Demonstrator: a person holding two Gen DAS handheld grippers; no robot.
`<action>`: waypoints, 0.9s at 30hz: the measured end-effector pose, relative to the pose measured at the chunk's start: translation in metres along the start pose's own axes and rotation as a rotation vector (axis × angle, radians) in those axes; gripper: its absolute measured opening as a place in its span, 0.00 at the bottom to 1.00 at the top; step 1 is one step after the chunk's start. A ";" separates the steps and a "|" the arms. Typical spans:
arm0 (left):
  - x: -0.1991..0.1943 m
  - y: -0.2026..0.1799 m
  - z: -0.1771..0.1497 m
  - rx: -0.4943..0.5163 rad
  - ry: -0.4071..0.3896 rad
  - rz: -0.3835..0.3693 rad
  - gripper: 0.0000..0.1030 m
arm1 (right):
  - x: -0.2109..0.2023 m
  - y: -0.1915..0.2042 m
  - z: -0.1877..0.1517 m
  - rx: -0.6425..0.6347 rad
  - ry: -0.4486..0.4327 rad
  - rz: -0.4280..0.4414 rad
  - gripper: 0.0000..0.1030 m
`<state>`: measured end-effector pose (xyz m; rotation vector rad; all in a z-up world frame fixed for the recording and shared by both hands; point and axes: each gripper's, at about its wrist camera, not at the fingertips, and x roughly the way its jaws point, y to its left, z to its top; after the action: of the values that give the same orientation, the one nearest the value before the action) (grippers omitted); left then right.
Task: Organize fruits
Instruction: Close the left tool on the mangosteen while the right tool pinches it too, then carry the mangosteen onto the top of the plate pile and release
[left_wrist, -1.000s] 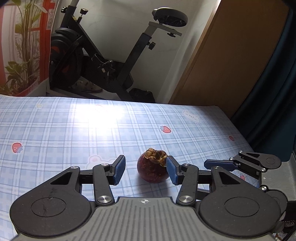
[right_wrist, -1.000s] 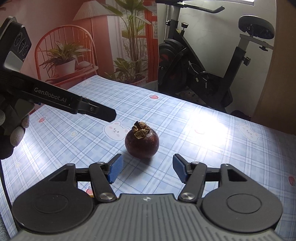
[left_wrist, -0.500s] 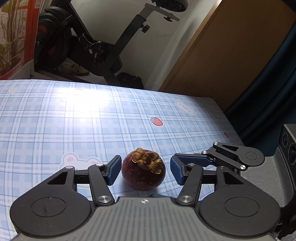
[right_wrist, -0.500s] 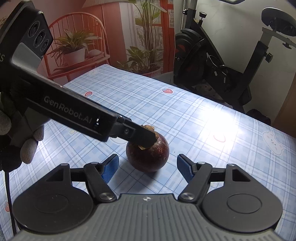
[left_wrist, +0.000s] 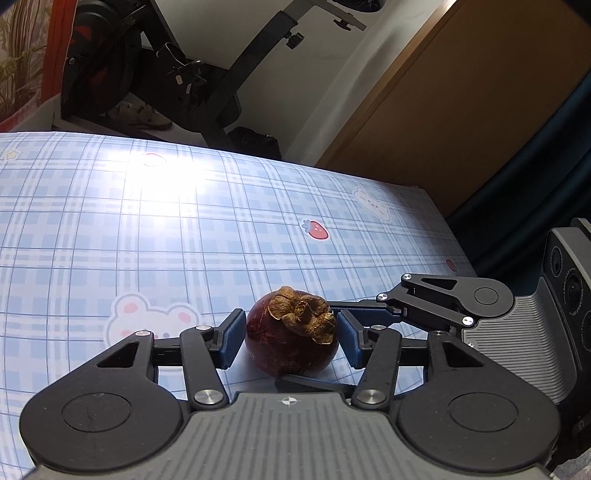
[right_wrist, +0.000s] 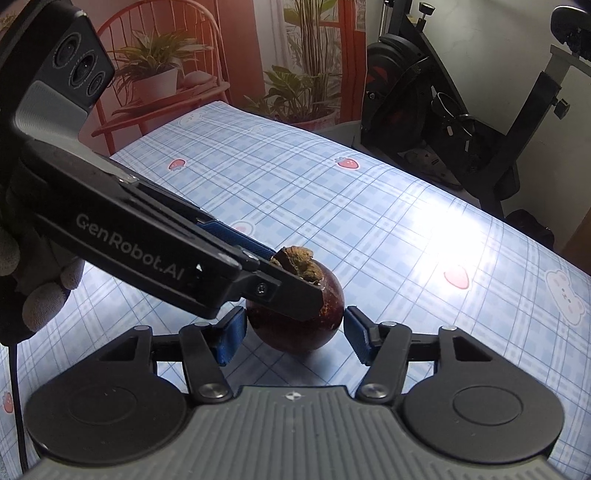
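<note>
One dark purple mangosteen (left_wrist: 291, 347) with a dry brown calyx stands on the blue plaid tablecloth (left_wrist: 221, 221). My left gripper (left_wrist: 291, 339) straddles it, jaws closing, and both blue pads lie against its sides. In the right wrist view the same mangosteen (right_wrist: 314, 328) sits between the blue pads of my right gripper (right_wrist: 293, 332). Its jaws are closing too, with a thin gap still showing at the right pad. The left gripper's fingers (right_wrist: 221, 266) cross over the fruit from the left. The right gripper's fingers (left_wrist: 424, 295) reach in from the right, one behind the fruit, one in front.
An exercise bike (right_wrist: 443, 110) stands beyond the table's far edge. Potted plants and a red chair (right_wrist: 159, 74) are at the far left. A wooden door (left_wrist: 443, 110) and a dark curtain (left_wrist: 535, 166) border the table's right side. A gloved hand (right_wrist: 40, 288) holds the left gripper.
Both grippers came forward and down until the mangosteen sat between their pads. The left gripper's finger now crosses the fruit in the right wrist view. Both jaws narrowed.
</note>
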<state>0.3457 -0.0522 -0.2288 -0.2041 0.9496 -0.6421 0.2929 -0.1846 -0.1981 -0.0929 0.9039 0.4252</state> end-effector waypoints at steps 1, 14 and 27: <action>-0.001 0.000 0.000 0.002 0.002 0.001 0.55 | -0.001 0.001 -0.001 -0.002 0.000 -0.001 0.58; -0.053 -0.036 -0.020 0.080 -0.049 -0.002 0.55 | -0.061 0.035 -0.012 0.001 -0.072 -0.025 0.58; -0.095 -0.085 -0.078 0.144 -0.050 -0.035 0.54 | -0.127 0.068 -0.060 0.042 -0.117 -0.048 0.58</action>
<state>0.2075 -0.0553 -0.1716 -0.1088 0.8496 -0.7311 0.1528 -0.1785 -0.1296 -0.0505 0.7934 0.3632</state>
